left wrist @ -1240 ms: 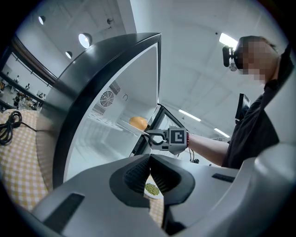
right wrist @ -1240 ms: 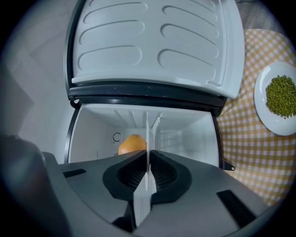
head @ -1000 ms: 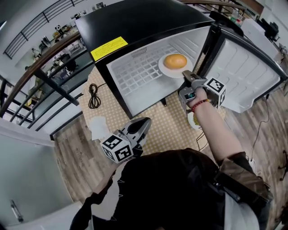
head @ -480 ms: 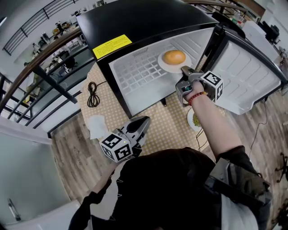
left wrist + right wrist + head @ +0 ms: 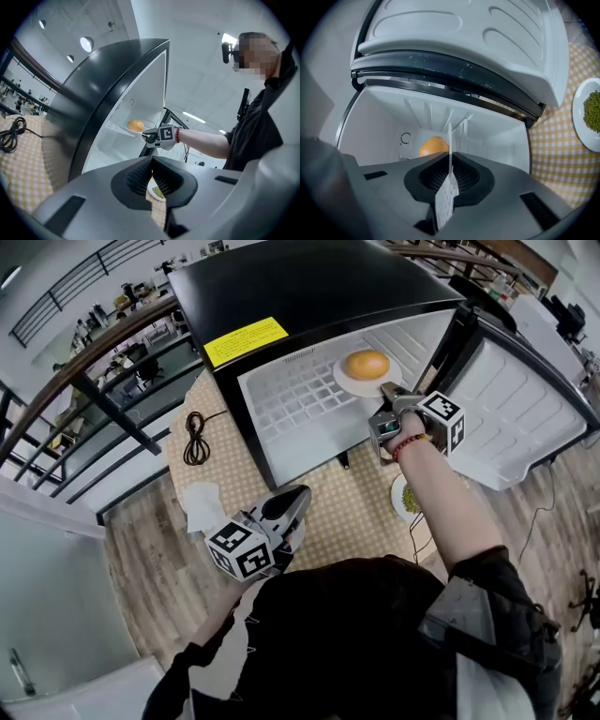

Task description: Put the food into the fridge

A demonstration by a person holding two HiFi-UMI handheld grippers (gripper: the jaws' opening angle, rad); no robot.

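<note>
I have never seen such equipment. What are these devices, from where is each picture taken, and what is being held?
There is no robot: a person holds a two-fingered tool in each hand; the patterned cubes are parts of them. One picture comes from a camera on the person's head, looking down. The other two come from cameras on the tools, looking along their fingers. The right gripper is shut on the rim of a white plate with a round orange food, inside a small open fridge. The left gripper is shut and empty, low near the person's body. The fridge stands on a checked cloth, where a second plate with green food and a black cable also lie.
</note>
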